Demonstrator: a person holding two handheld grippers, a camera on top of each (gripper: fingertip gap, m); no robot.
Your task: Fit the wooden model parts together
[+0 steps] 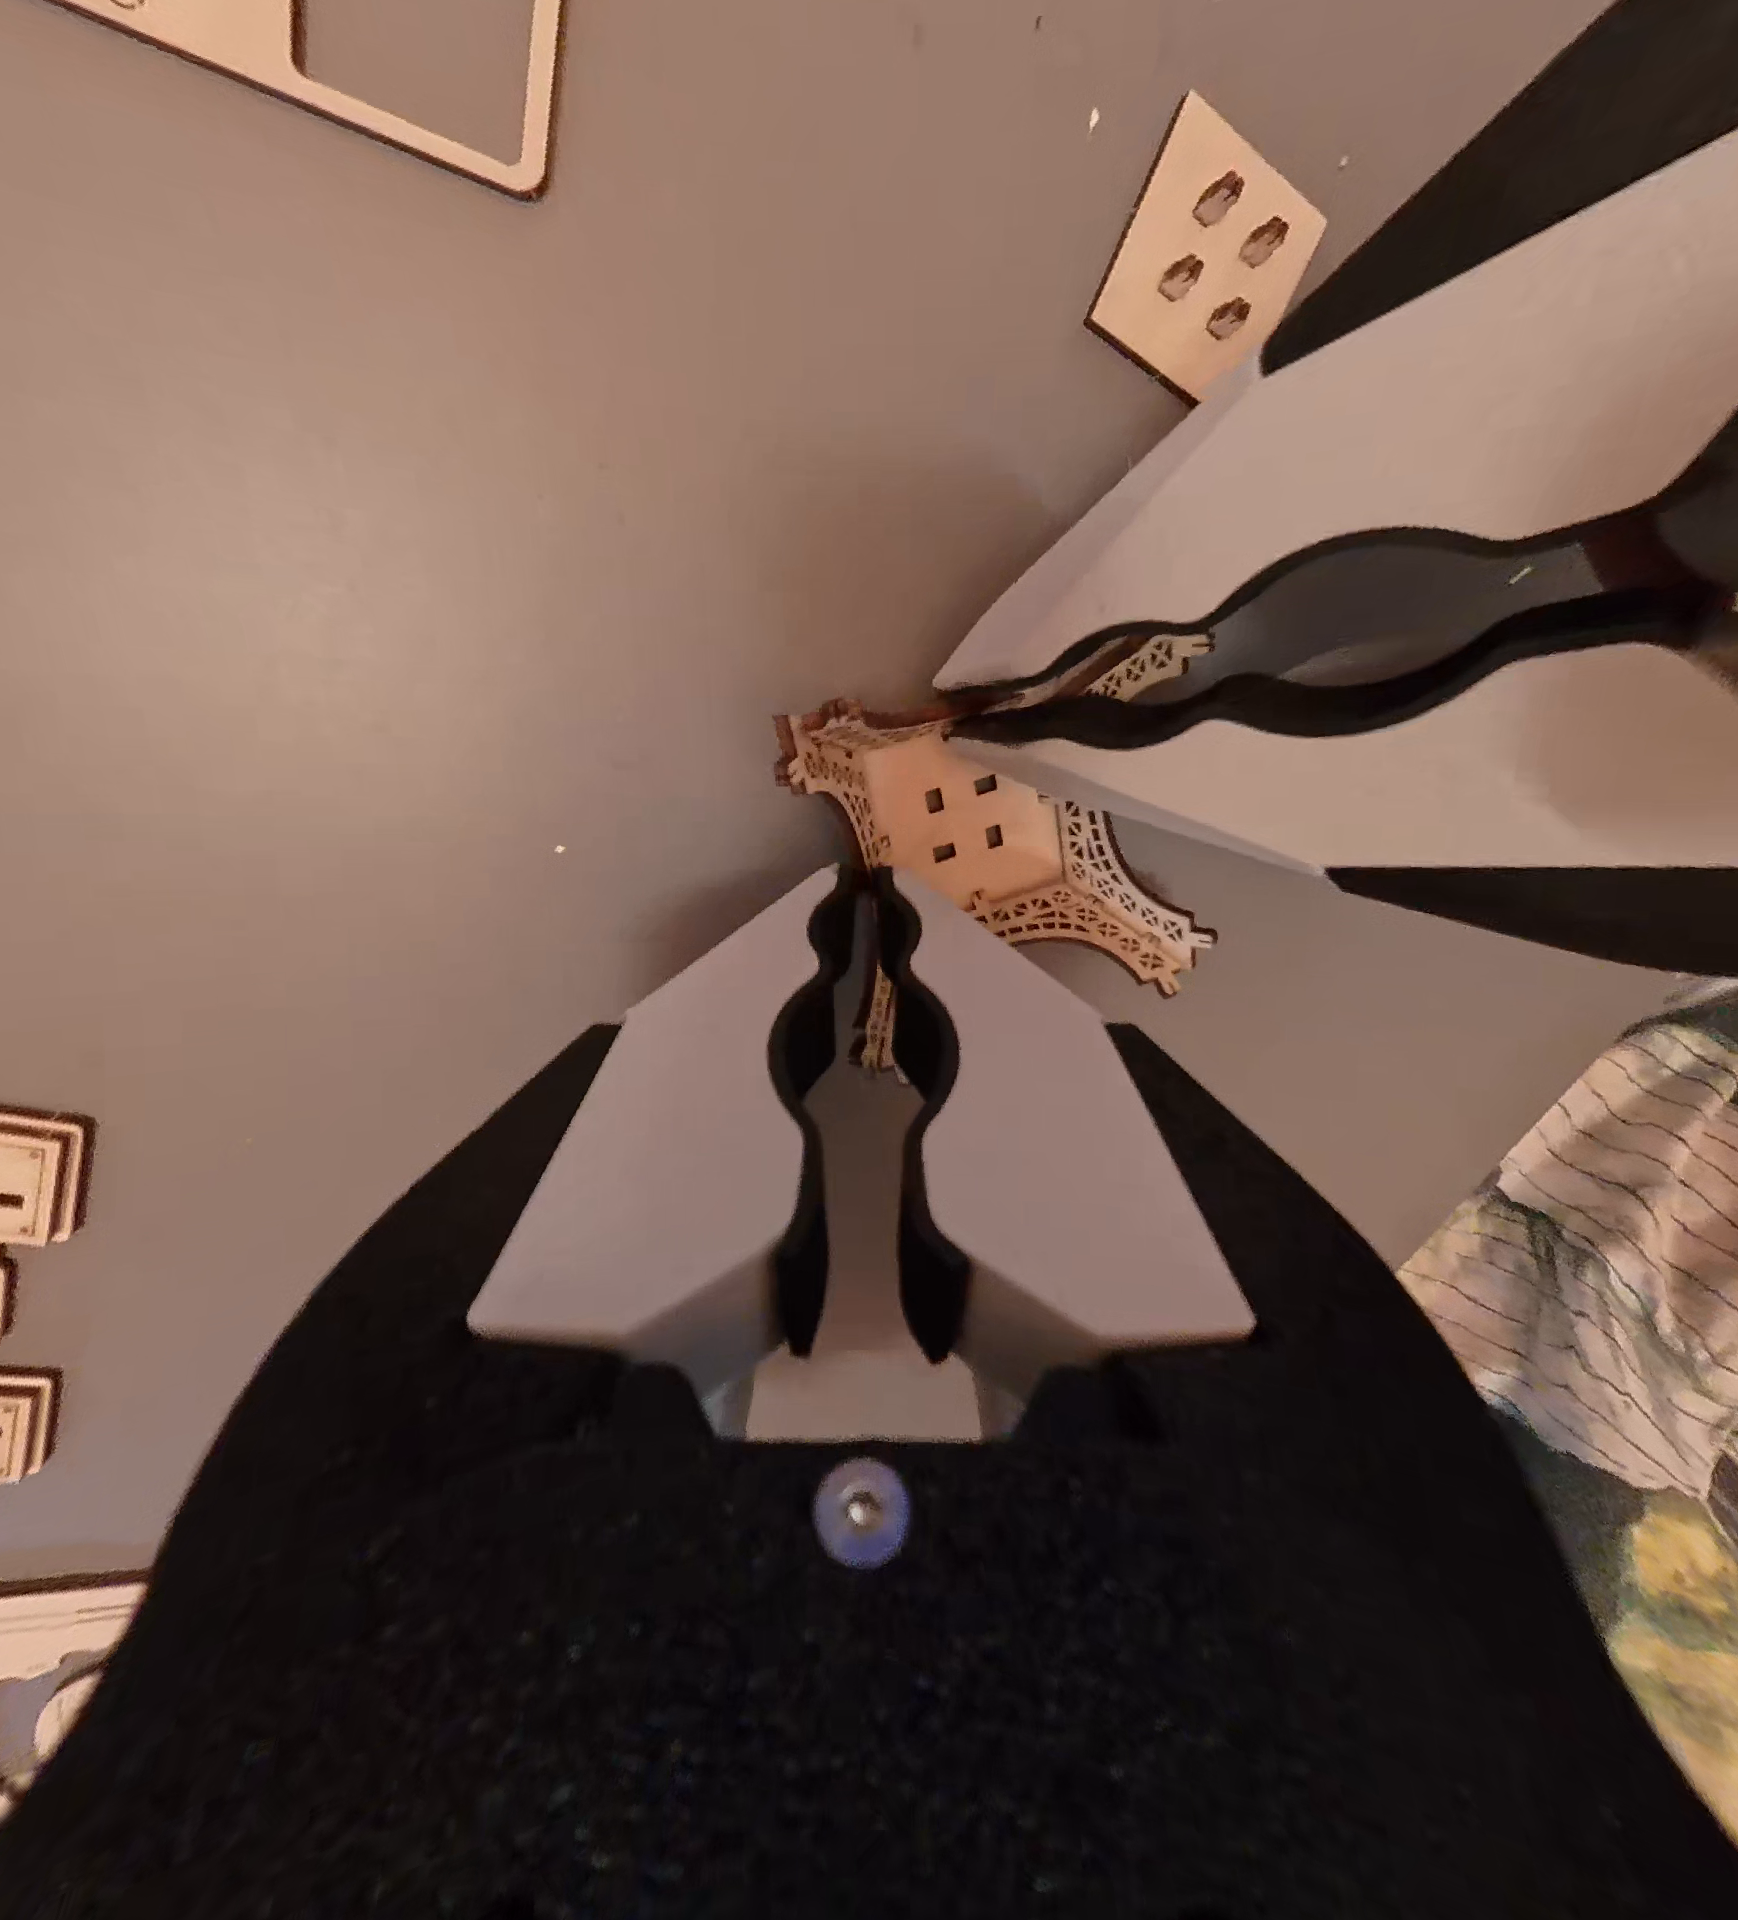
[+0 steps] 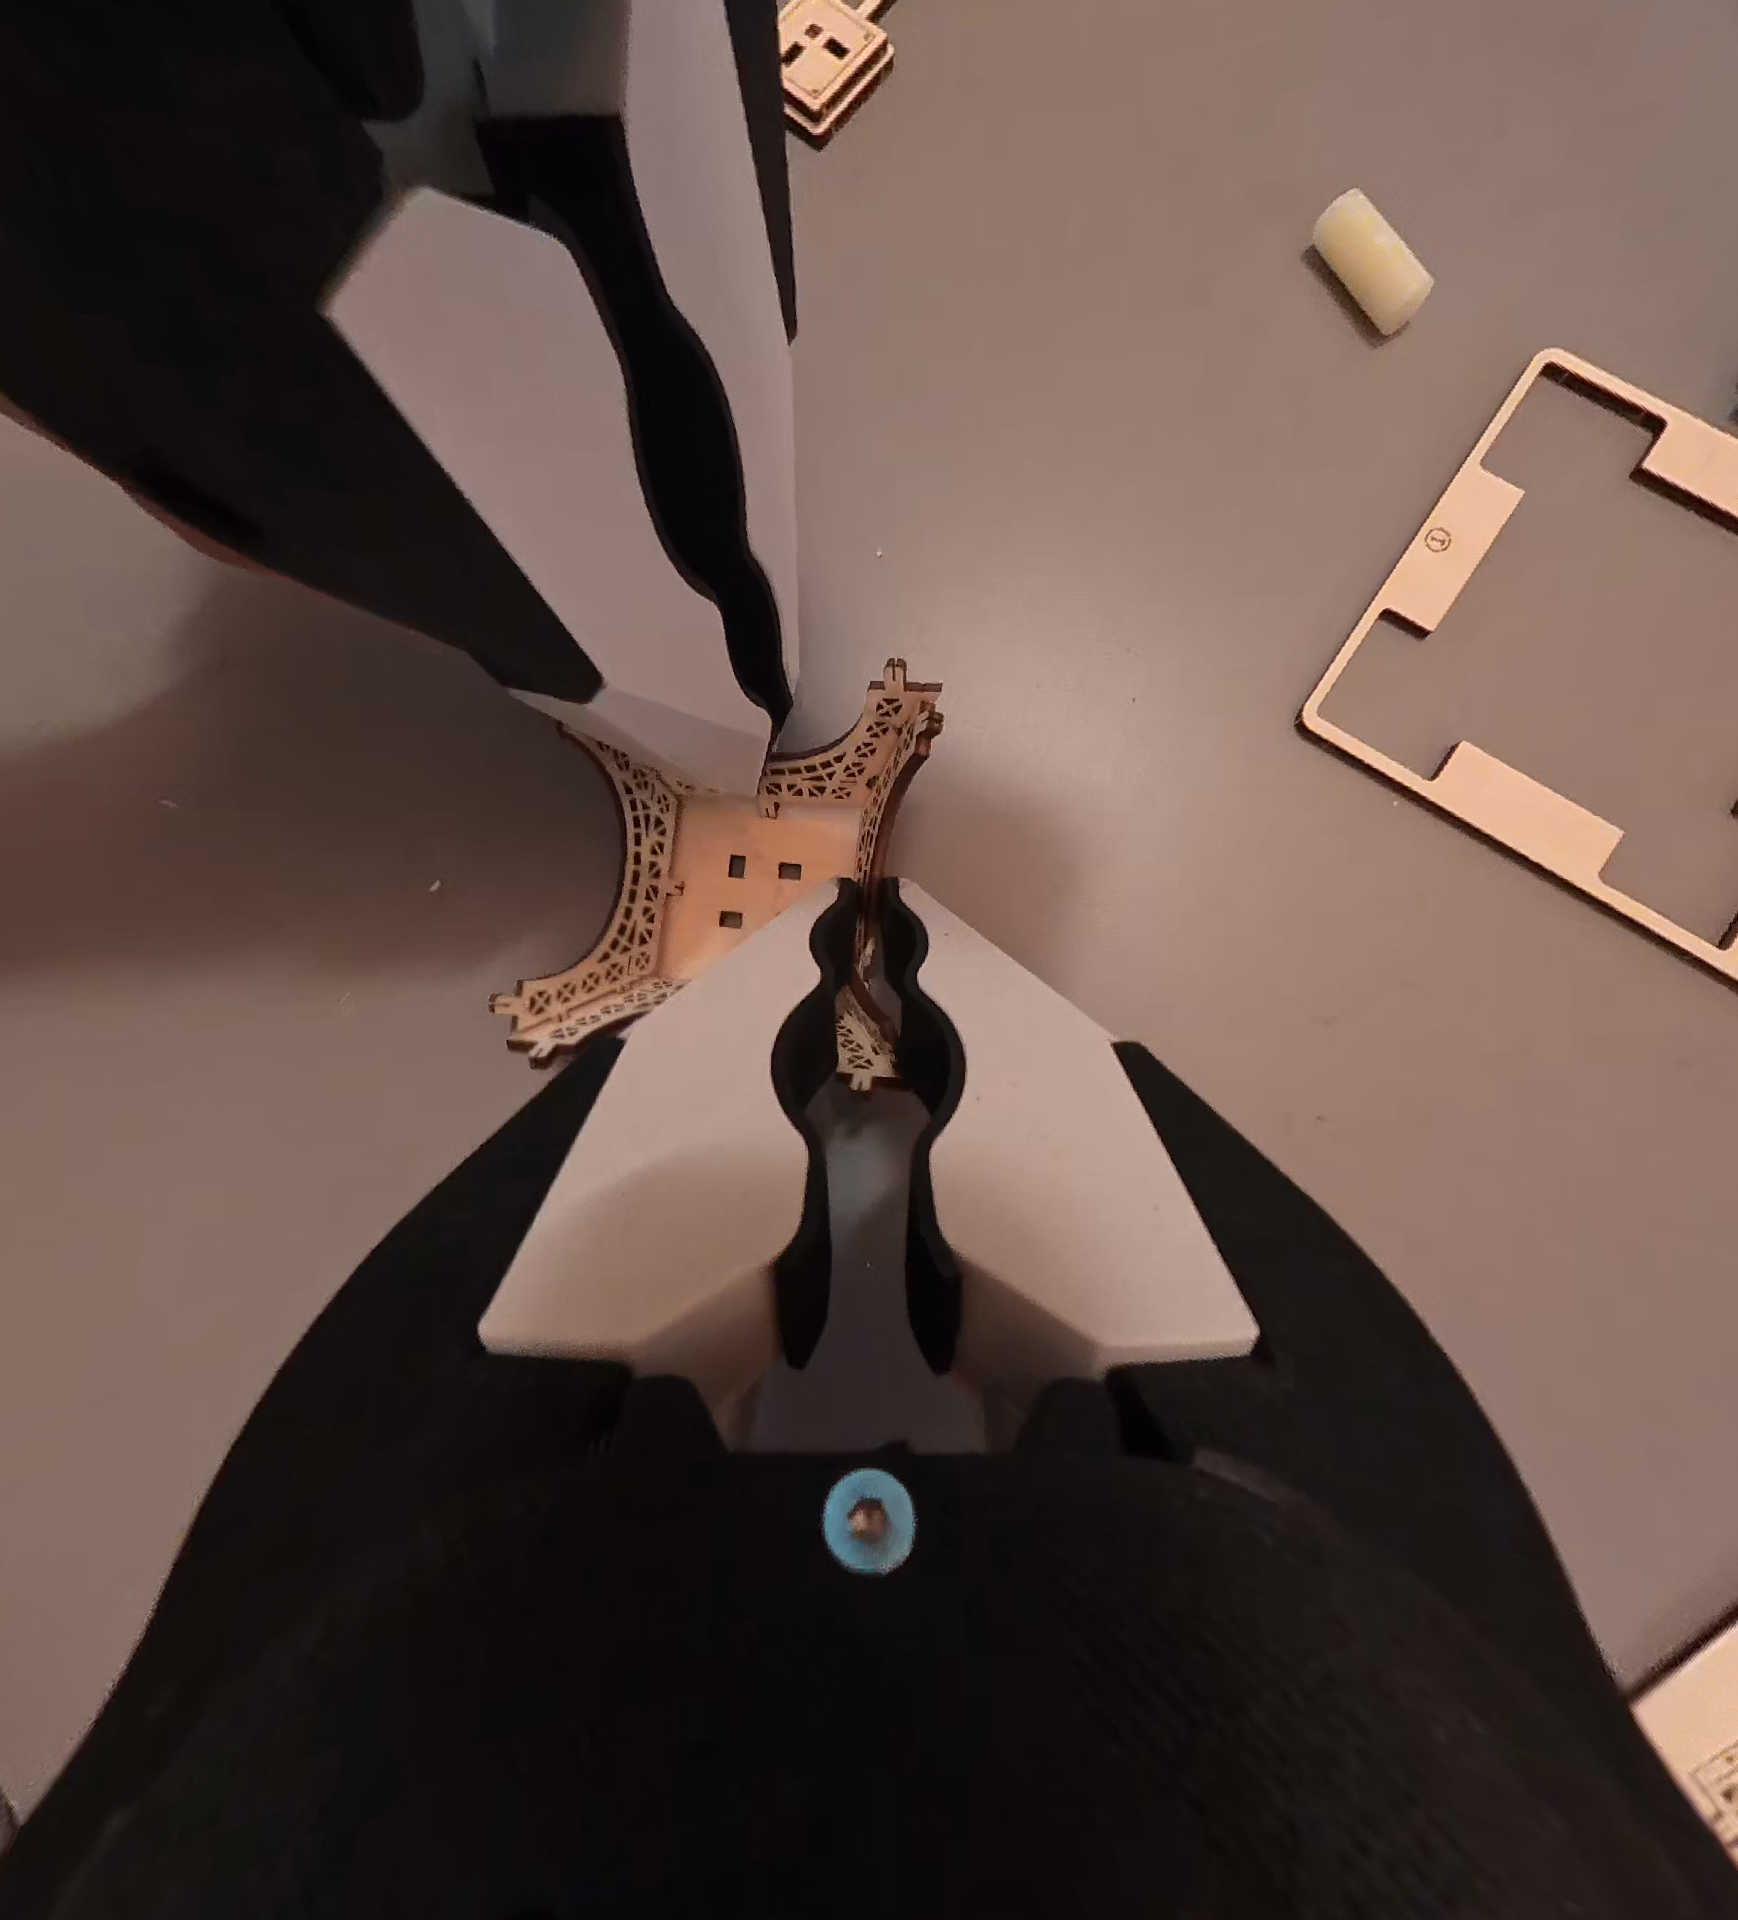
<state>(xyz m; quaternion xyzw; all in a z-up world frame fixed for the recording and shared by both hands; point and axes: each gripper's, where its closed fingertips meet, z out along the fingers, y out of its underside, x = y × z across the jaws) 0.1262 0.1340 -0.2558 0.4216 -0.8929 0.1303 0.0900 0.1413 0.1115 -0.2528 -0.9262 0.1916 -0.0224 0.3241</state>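
Here the left gripper (image 1: 870, 883) is clamped on one lattice leg panel (image 1: 880, 1013) of the wooden model base (image 1: 969, 821), the thin sheet running edge-on between its closed fingers. That grip looks meant to steady the piece while the other side is worked. The base itself sits low over the grey counter (image 1: 429, 623), roughly in the middle of the cleared patch; its flat square top with four small slots faces up and curved lattice legs splay outward from it. To its right, the right gripper (image 2: 870, 894) pinches a neighbouring leg panel (image 2: 870, 997) in the same way, jaws together on the wood, so the two tools hold adjacent sides at about a right angle. Likely they are pressing the legs' tabs home against the top.

Around the model the counter is open on most sides. A small slotted square plate (image 1: 1208, 244) lies beyond it in the left wrist view, and an emptied cut-out frame (image 2: 1467, 665) and a pale cylinder (image 2: 1372, 260) lie well apart to the right.
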